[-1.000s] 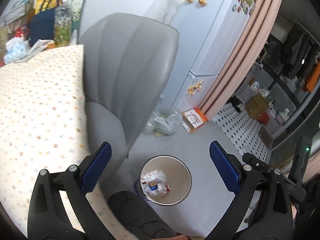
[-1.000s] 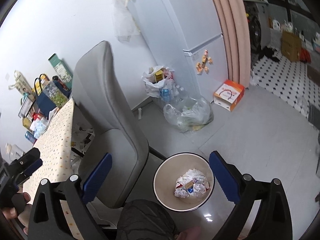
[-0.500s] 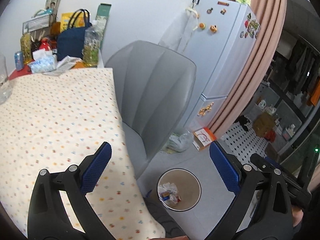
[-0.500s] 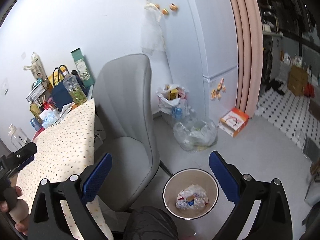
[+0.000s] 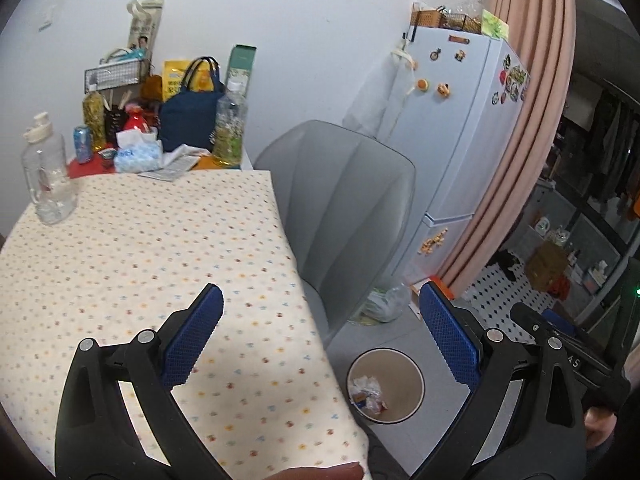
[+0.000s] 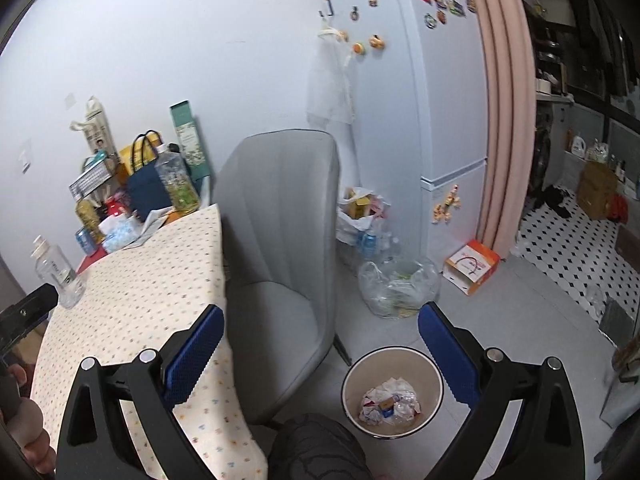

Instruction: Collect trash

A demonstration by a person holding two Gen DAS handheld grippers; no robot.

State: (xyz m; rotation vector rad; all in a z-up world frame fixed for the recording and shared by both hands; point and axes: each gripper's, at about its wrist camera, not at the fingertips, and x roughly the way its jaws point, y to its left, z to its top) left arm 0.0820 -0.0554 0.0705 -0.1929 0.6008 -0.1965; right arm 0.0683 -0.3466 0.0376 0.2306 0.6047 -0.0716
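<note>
A round beige trash bin (image 5: 414, 390) (image 6: 432, 376) stands on the floor beside the table, with crumpled wrappers (image 5: 367, 394) (image 6: 390, 402) in it. My left gripper (image 5: 320, 316) is open and empty, held above the table's right edge. My right gripper (image 6: 320, 322) is open and empty, high above the chair and the bin. The dotted tablecloth (image 5: 140, 260) (image 6: 152, 280) is bare in its near part. An empty clear bottle (image 5: 48, 176) (image 6: 58, 276) stands at the table's far left.
A grey chair (image 5: 344, 208) (image 6: 280, 240) stands between table and white fridge (image 5: 452, 128) (image 6: 420, 120). Bags, bottles and a tissue pack (image 5: 138, 152) crowd the table's far end. Plastic bags of recyclables (image 6: 396, 284) and an orange box (image 6: 472, 266) lie on the floor.
Both grippers have risen and tilted up away from the bin. The bin now looks smaller and lower, and the table top has come into view. Both jaws stayed open.
</note>
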